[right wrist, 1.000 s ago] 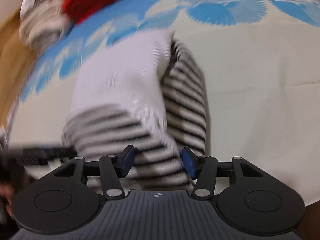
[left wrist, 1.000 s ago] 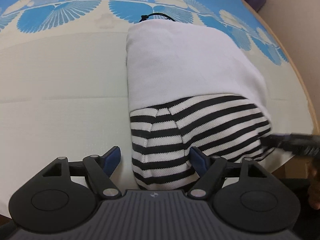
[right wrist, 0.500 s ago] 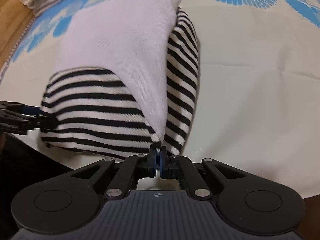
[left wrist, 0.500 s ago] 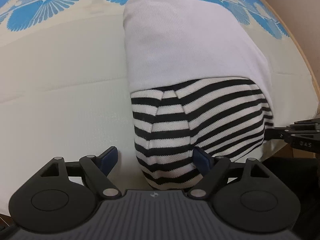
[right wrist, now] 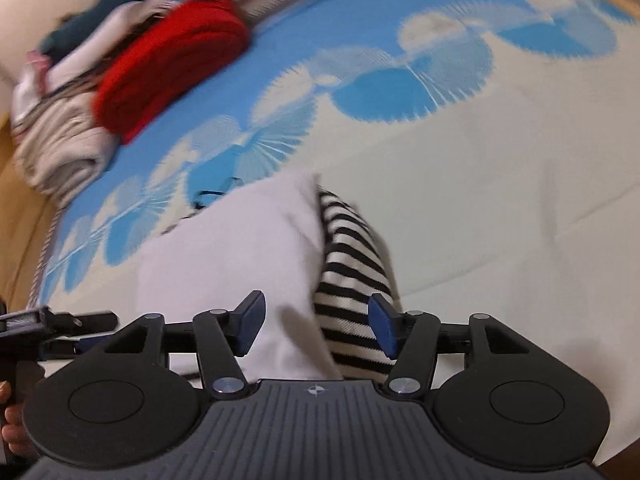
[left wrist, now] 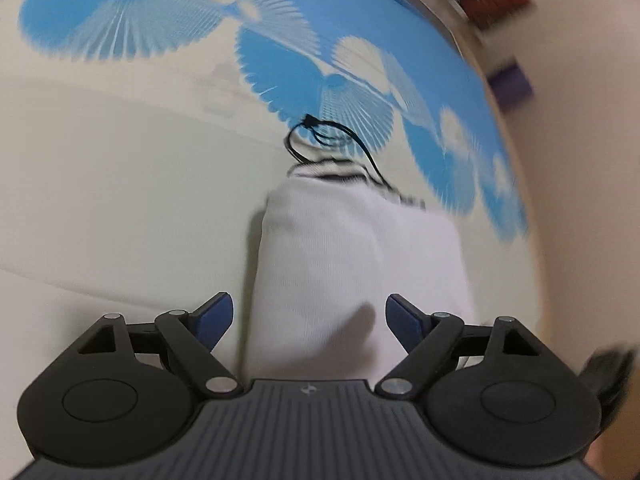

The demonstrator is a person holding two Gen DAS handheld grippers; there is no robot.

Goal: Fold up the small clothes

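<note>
A small garment, white [left wrist: 360,264] with black-and-white stripes [right wrist: 352,280], lies folded on the blue-and-cream cloth [left wrist: 120,184]. A black drawstring [left wrist: 320,136] pokes out at its far end. My left gripper [left wrist: 310,318] is open above the garment's near end, and its blue pads are clear of the fabric. My right gripper [right wrist: 316,326] has its jaws opening over the near edge, where white meets stripes; the fabric lies between the pads, which do not press on it. The left gripper [right wrist: 60,328] shows at the left edge of the right wrist view.
A pile of folded clothes, with a red knit [right wrist: 172,68] on top of beige ones [right wrist: 60,148], sits at the far left. The wooden table edge [right wrist: 12,208] runs along that side. A purple box [left wrist: 510,84] stands beyond the table's right rim.
The right gripper was shut at the garment's near edge half a second ago and now stands apart. Both hands shifted and rolled. In the left wrist view the striped near part no longer shows.
</note>
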